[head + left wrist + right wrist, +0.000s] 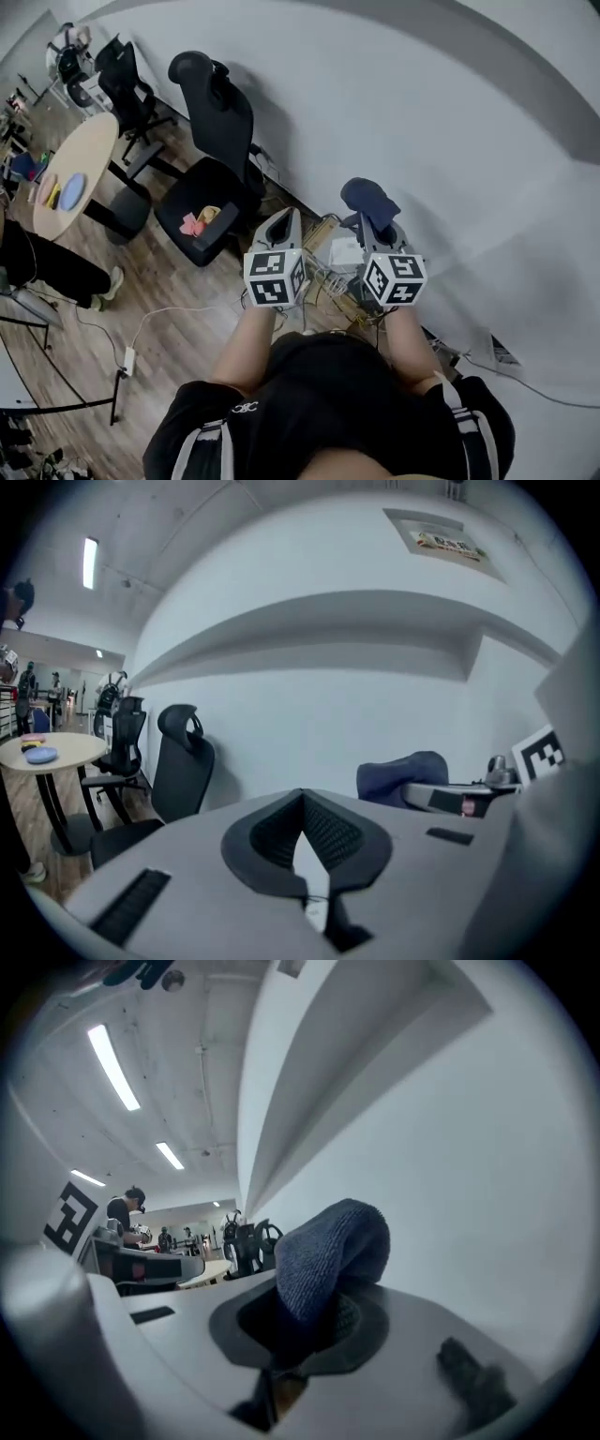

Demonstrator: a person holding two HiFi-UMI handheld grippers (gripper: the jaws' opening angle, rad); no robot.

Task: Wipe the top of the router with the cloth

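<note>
1. Person, head view: the lower frame edge is cutting off the torso in a black top. Both forearms are reaching forward, and the hands are hiding behind the marker cubes [274,277].

2. Left gripper [282,218]: in its own view the jaws are meeting at the tips, with only a sliver of wall showing through lower down. Nothing is sitting between them and nothing is touching them.

3. Right gripper [376,228]: the jaws are clamping on the cloth [328,1251], and their tips are disappearing under it. The cloth is dark blue and knitted. It is bulging up and over the jaws in a rounded hump, held in the air near the wall [431,112] without touching it.

4. White box [345,251]: it is lying among tangled cables [328,281] directly below and between the two grippers, which are covering most of it. Whether it is the router cannot be told.

5. Office chair [214,141]: black, it is standing to the left against the wall. Small pink and yellow items are lying on its seat, too small to identify.

6. Round table [70,169]: pale wood, it is standing further left and carrying a few small coloured things. The people beyond it are appearing only as tiny figures.
</note>
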